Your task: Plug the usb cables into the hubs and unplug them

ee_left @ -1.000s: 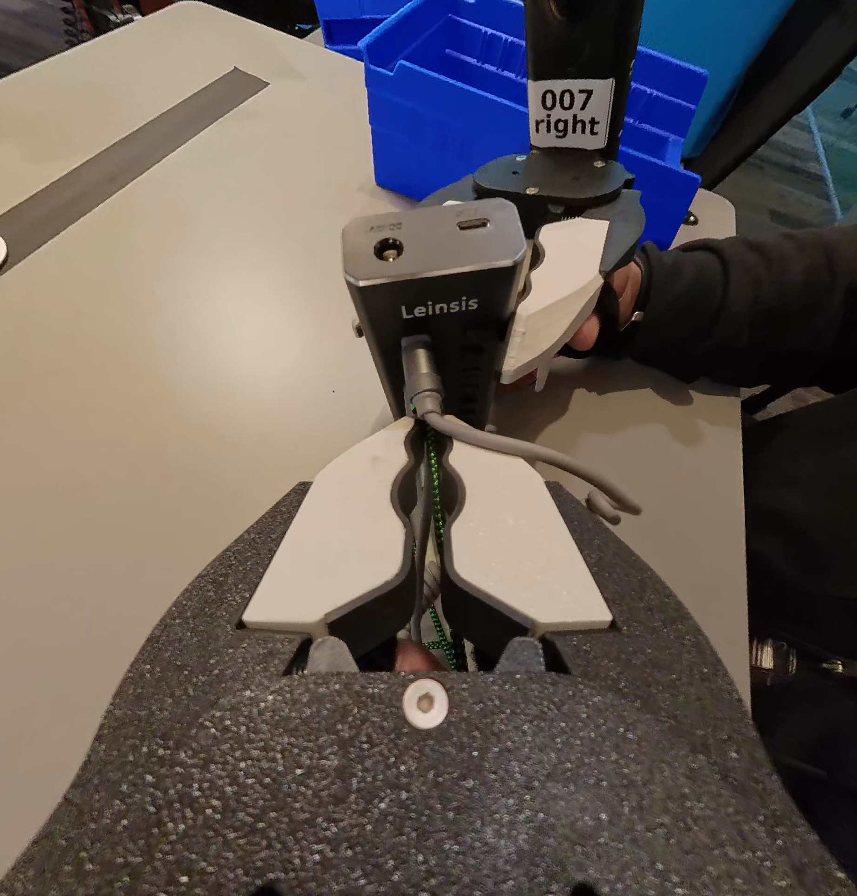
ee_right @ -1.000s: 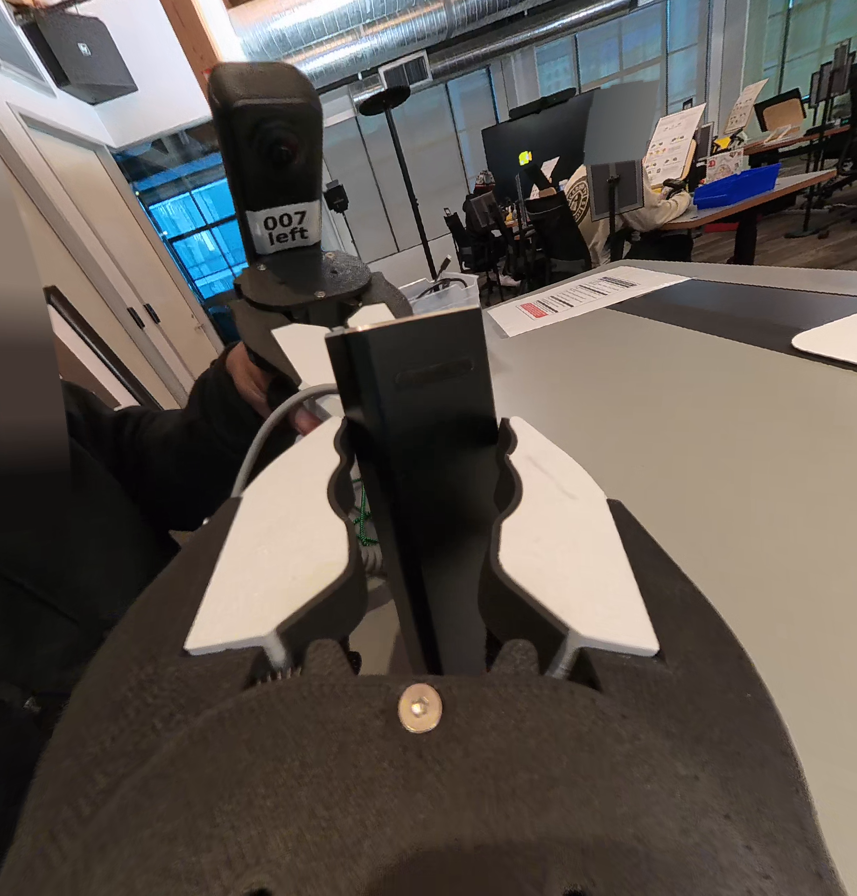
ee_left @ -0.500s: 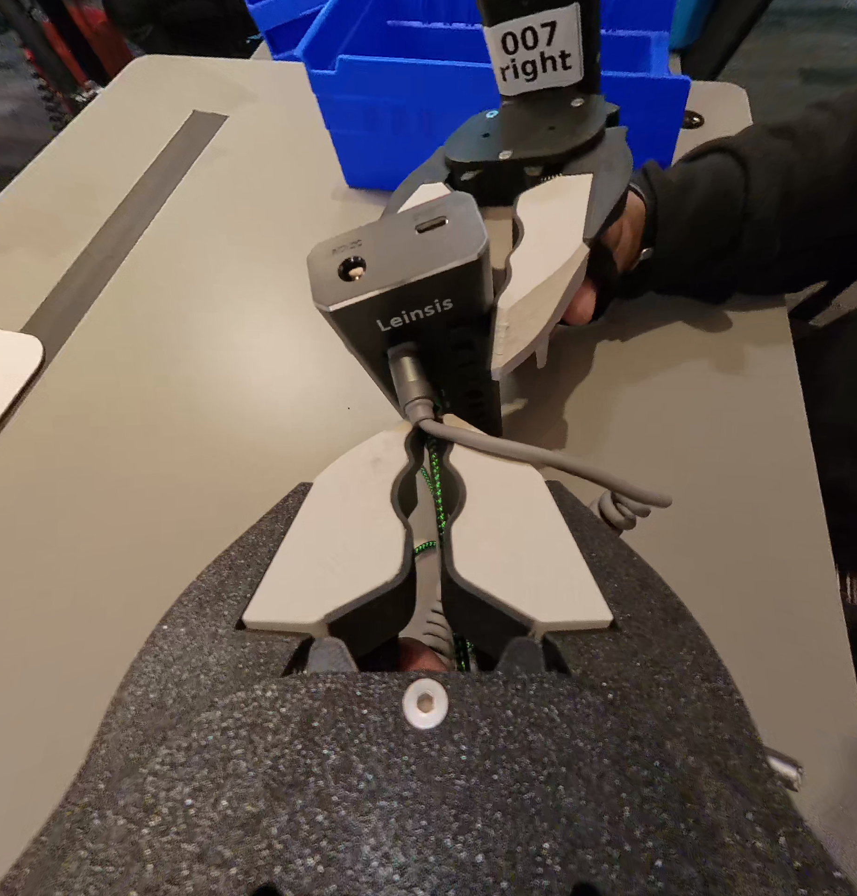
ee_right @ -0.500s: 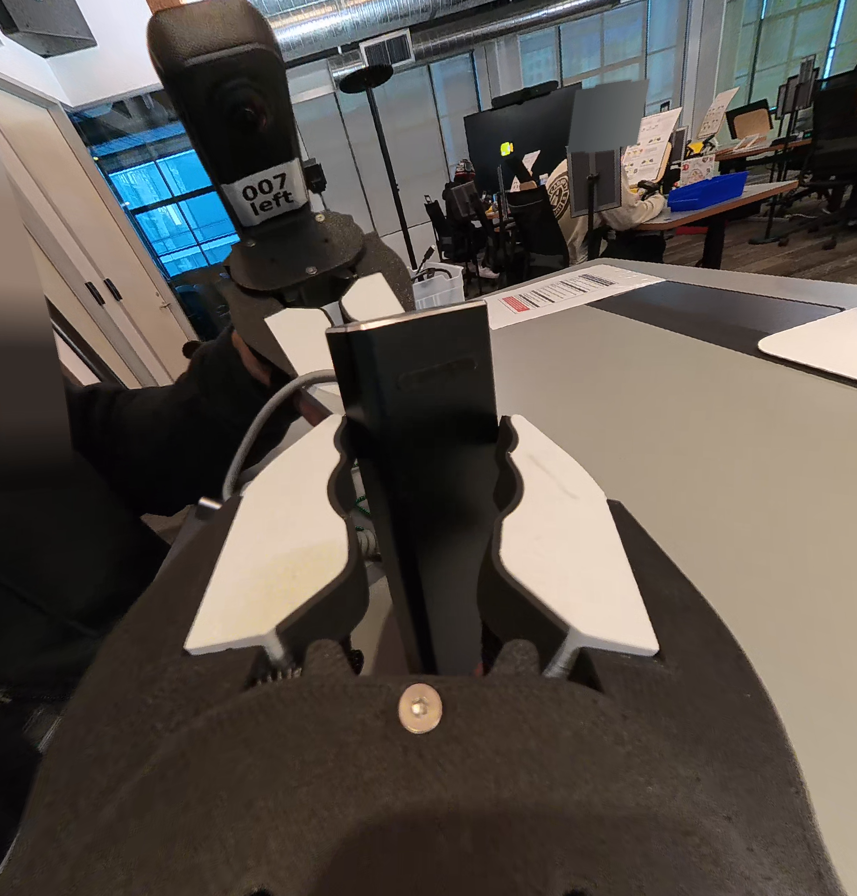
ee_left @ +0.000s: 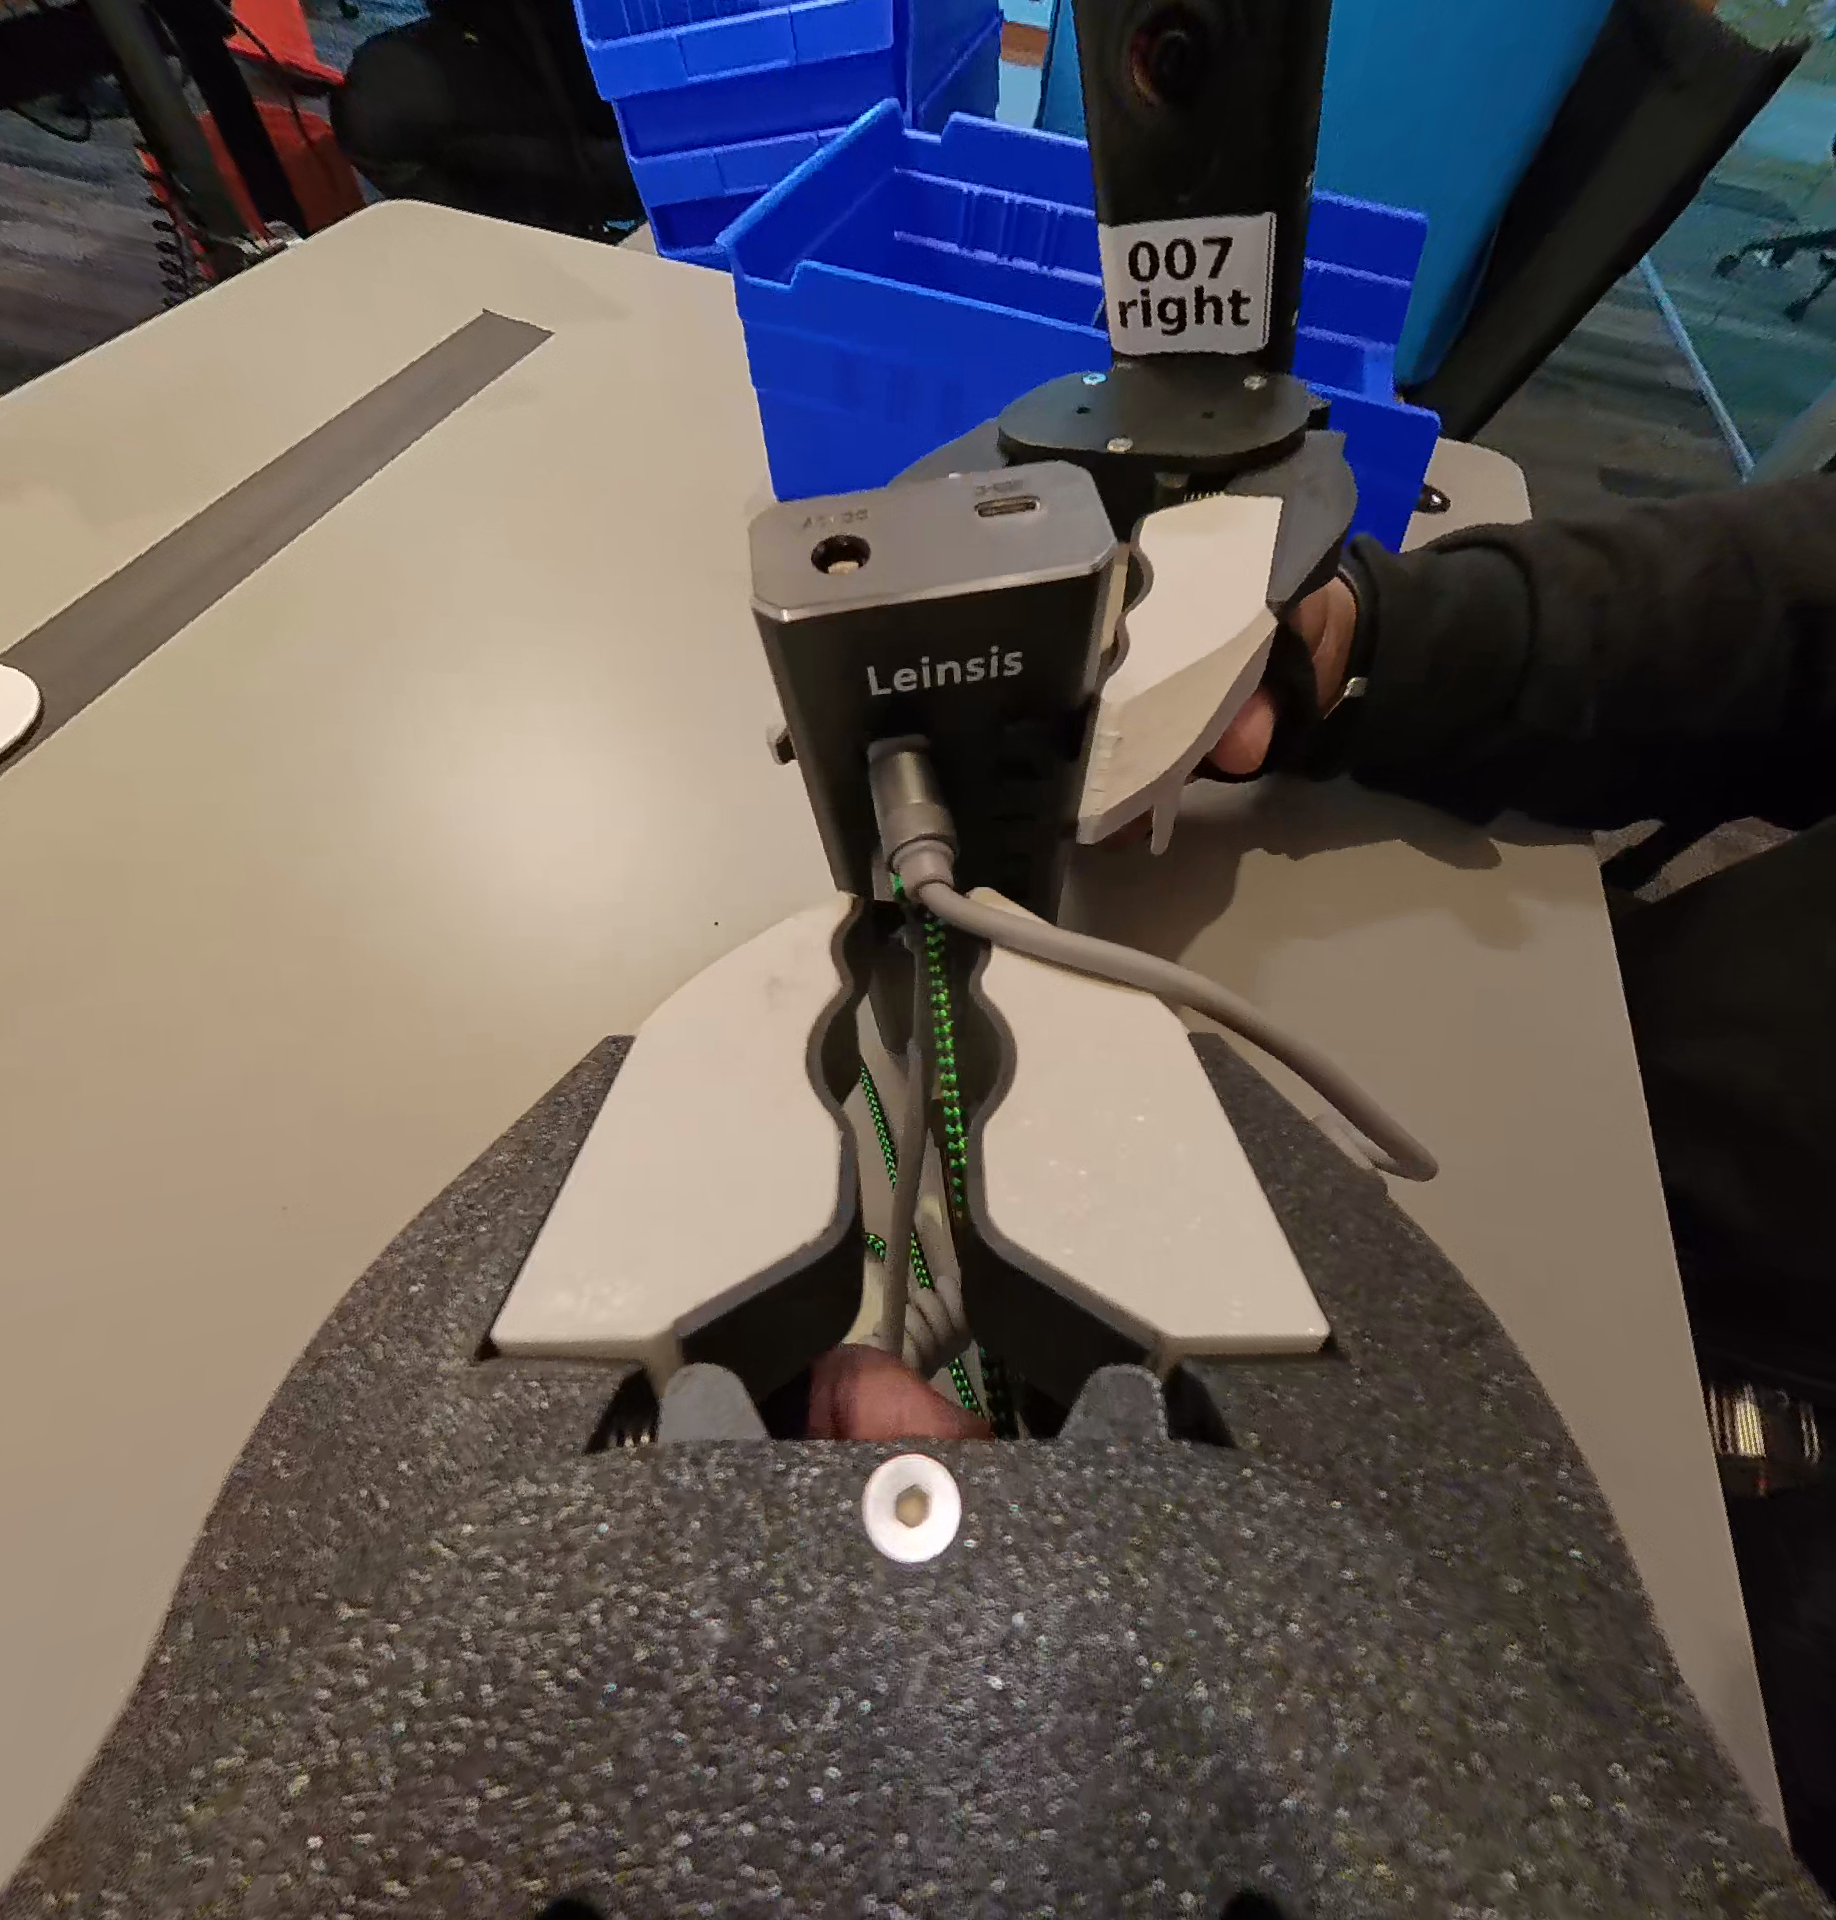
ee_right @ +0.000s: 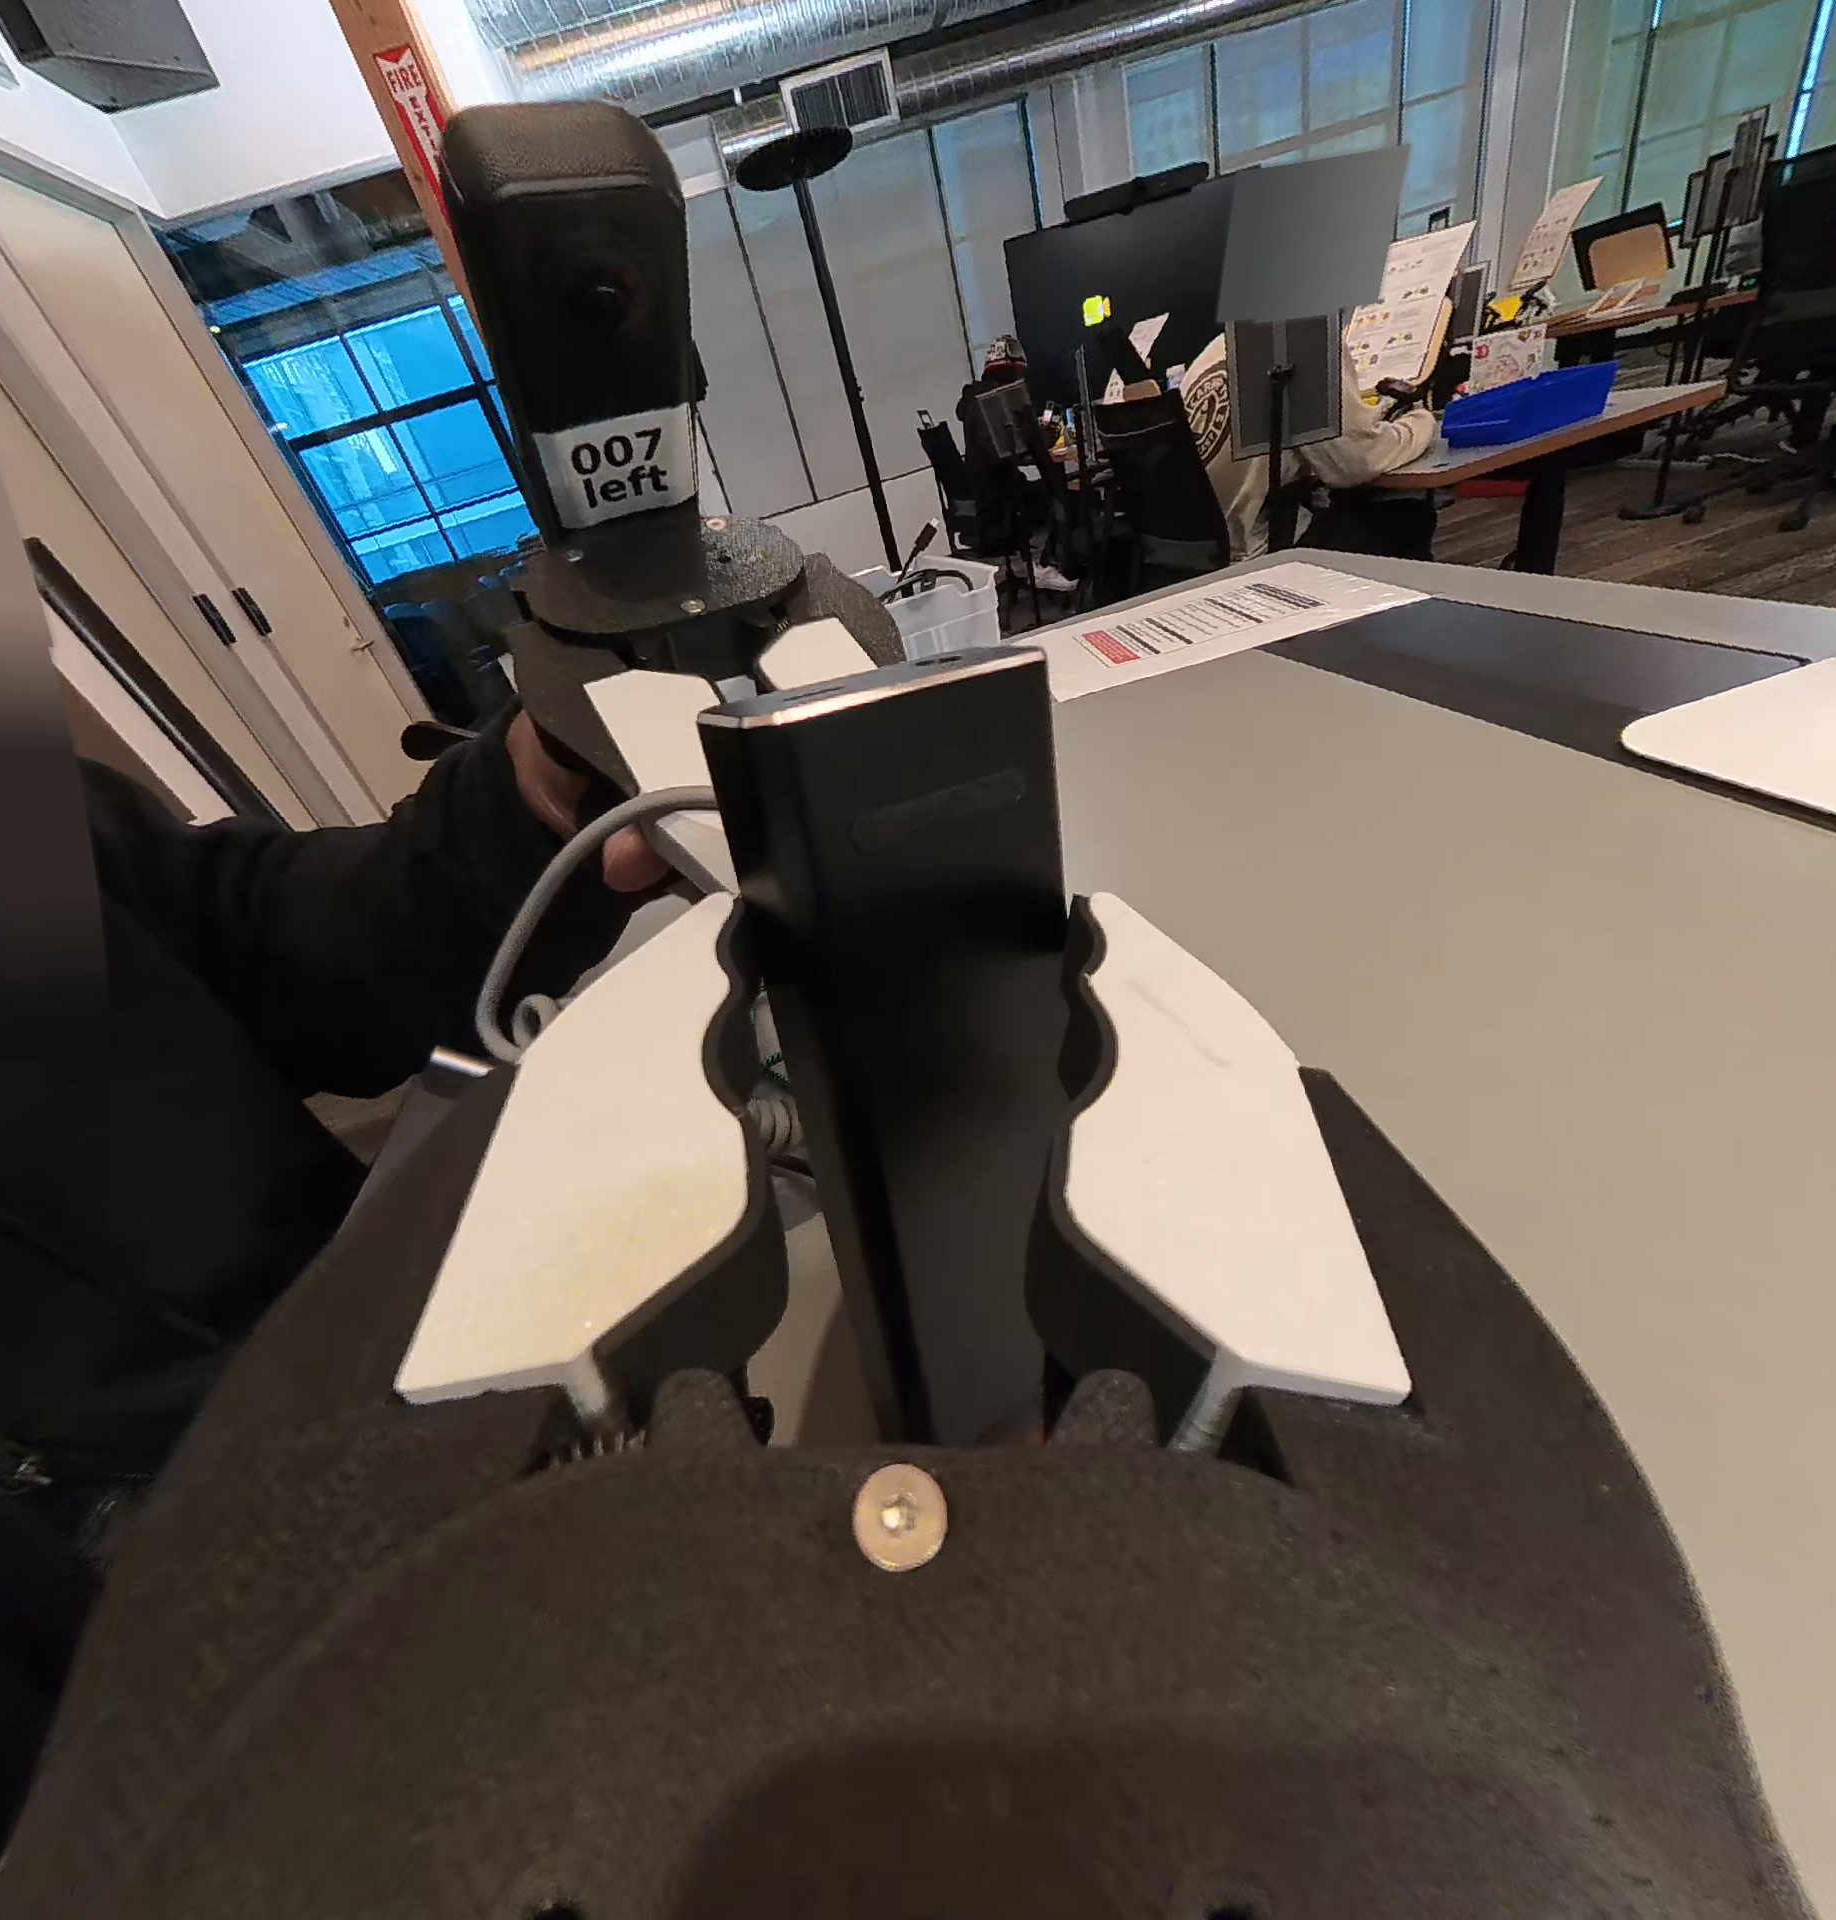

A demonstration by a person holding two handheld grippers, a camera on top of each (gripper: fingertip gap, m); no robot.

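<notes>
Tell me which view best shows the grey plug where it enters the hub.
The left wrist view: the grey plug sits in the hub facing the camera. In the right wrist view the hub's back hides the plug; only the grey cable loops out beside it.

The hub's (ee_right: 893,935) lower end hides between gripper fingers (ee_right: 1205,1164).

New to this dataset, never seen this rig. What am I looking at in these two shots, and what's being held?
No robot arm here: a person holds a handheld two-finger gripper in each hand, each with a camera looking along its fingers. One shot is from the left gripper, the other from the right gripper, and they face each other over a grey table. The right one is shut on a dark USB hub, held upright. The left one is shut on a green braided cable just below the hub. A grey cable is plugged into the hub's face. Blue bins sit behind.
</notes>
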